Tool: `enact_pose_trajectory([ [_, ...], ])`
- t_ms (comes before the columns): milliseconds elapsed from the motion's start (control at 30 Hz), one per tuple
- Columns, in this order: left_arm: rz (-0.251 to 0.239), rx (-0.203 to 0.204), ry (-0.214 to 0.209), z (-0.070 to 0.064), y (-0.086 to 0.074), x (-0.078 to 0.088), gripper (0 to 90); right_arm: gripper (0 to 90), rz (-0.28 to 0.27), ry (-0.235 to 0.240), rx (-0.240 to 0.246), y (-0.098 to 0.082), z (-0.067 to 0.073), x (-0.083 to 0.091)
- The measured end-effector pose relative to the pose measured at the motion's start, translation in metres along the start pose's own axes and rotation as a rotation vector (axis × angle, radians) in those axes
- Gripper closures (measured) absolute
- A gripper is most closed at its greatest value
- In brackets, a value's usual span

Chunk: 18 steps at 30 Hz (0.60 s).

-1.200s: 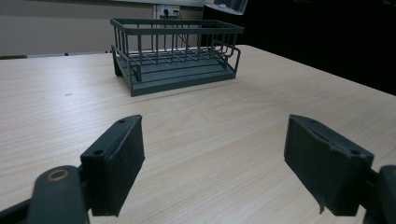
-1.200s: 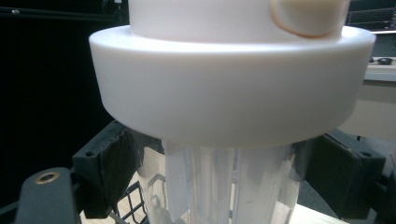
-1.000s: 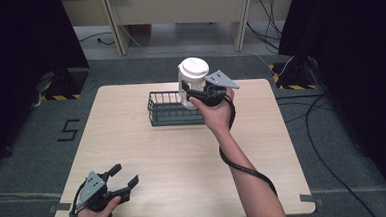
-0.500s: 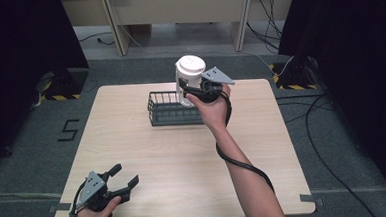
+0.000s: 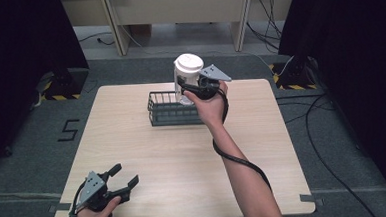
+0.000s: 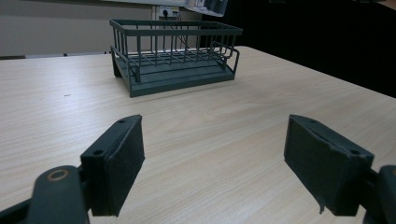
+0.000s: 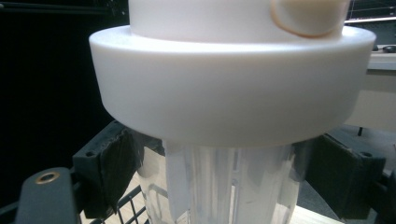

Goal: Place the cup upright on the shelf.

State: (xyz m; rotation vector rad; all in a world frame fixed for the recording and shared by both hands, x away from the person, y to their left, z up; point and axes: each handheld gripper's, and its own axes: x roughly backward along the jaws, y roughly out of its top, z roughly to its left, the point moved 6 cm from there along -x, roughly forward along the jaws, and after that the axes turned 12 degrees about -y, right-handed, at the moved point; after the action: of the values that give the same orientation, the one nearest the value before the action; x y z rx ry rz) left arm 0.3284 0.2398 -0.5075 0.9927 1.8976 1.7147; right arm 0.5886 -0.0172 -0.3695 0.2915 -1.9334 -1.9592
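Note:
A clear jar with a white lid [image 5: 187, 74] hangs above the right end of a dark wire basket [image 5: 168, 110] at the back of the wooden table. My right gripper [image 5: 190, 86] is shut on the jar's clear body just under the lid. In the right gripper view the jar [image 7: 219, 93] stands between both pads [image 7: 116, 163], and the basket's wires [image 7: 135, 207] show below it. My left gripper [image 5: 119, 180] rests open near the table's front left corner. The left gripper view has its fingers [image 6: 116, 163] spread wide over bare wood, facing the basket [image 6: 175, 51], which has nothing in it.
The wooden table [image 5: 148, 156] has bare surface between basket and left gripper. A black cable [image 5: 238, 158] runs along the right forearm. Behind the table stand wooden furniture legs [image 5: 113, 17], and floor cables [image 5: 323, 146] lie to the right.
The right gripper has carried the jar slightly left and up above the basket's right end. The left gripper has stayed where it was.

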Motion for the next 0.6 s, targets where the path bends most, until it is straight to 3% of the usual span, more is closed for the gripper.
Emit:
enact_pose_trajectory([
  [600,0.0,-0.001,-0.003,0.001,0.0,0.0,19.5,17.0,0.035,-0.012,-0.015,-0.015,0.003,-0.018],
])
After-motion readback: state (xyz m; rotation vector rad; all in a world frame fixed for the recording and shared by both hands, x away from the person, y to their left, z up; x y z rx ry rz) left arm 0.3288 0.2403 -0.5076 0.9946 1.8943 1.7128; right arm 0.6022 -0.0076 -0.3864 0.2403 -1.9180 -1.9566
